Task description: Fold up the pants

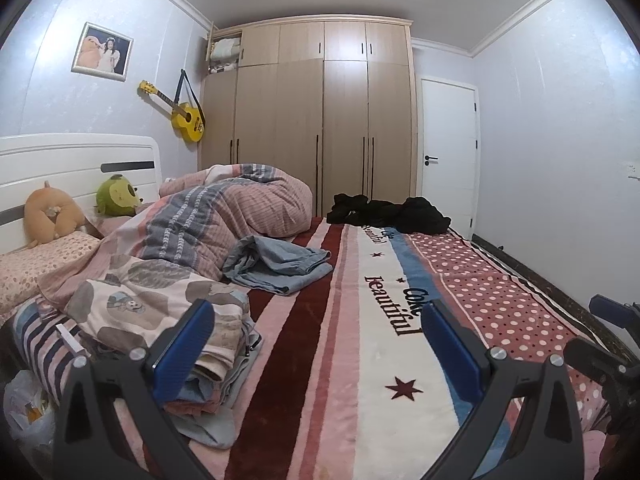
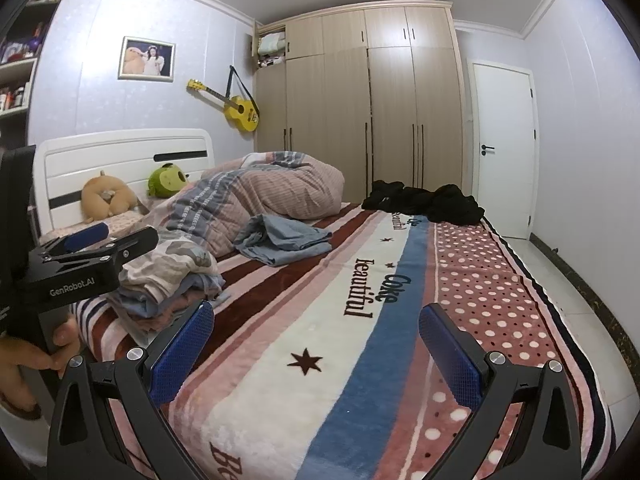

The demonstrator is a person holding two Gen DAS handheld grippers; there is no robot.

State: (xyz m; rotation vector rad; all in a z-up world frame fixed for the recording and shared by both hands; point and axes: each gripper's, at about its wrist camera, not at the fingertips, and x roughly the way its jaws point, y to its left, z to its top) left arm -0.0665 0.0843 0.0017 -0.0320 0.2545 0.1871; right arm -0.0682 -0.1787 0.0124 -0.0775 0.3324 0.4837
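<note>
Black pants (image 1: 392, 210) lie crumpled at the far end of the bed, also in the right wrist view (image 2: 428, 202). A blue-grey garment (image 1: 276, 266) lies bunched mid-bed by the quilt, also in the right wrist view (image 2: 280, 240). My left gripper (image 1: 316, 344) is open and empty, held above the striped blanket (image 1: 360, 360) at the near end, far from both garments. My right gripper (image 2: 316, 344) is open and empty, also above the blanket (image 2: 320, 320). The left gripper shows at the left of the right wrist view (image 2: 86, 240).
A pile of folded clothes (image 1: 168, 312) sits at the near left of the bed. A bunched quilt (image 1: 240, 208) and plush toys (image 1: 118, 196) lie near the white headboard (image 1: 80, 160). A wardrobe (image 1: 312, 120) and white door (image 1: 448, 152) stand beyond the bed.
</note>
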